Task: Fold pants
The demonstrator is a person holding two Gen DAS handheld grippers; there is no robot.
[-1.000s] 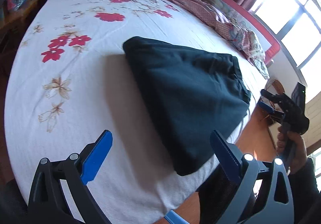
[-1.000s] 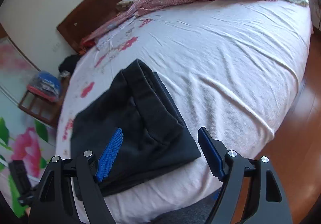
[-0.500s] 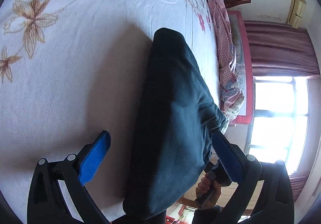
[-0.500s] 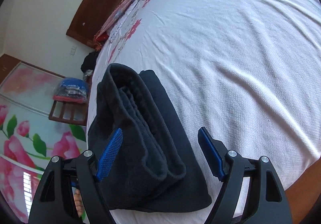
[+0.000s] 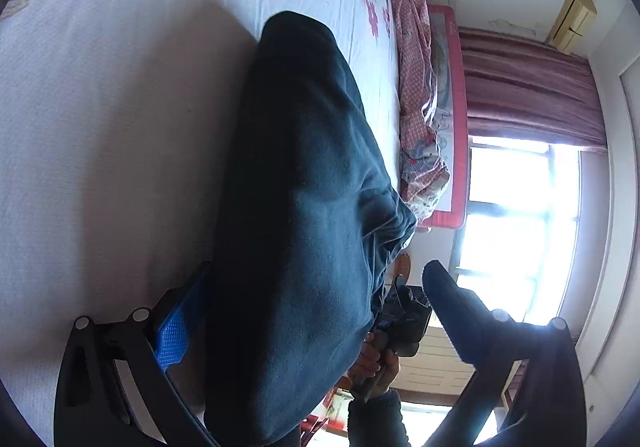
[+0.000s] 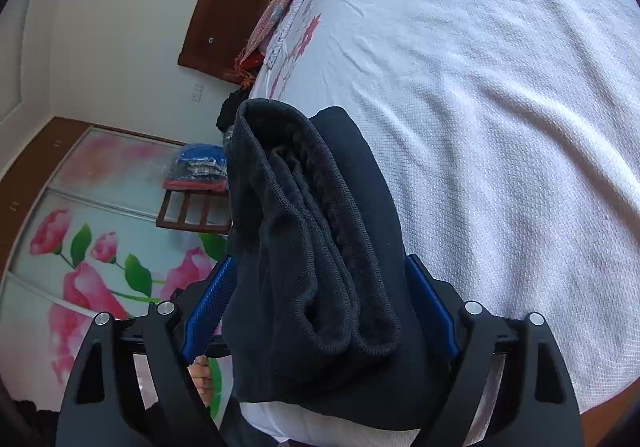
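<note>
The dark folded pants lie in a thick stack near the edge of the white floral bed. My left gripper is open, its jaws straddling one end of the stack, one finger against the sheet. In the right wrist view the waistband end of the pants sits between the blue pads of my right gripper, which is open wide around the stack. The right gripper also shows in the left wrist view, held in a hand at the far end.
A red patterned quilt lies along the far side of the bed by the wooden headboard. A bright window and curtain are beyond. A flowered wardrobe door and a small wooden rack stand beside the bed.
Both grippers have come down from above the pants and moved in at opposite ends of the stack, so each now straddles it with the cloth between its fingers.
</note>
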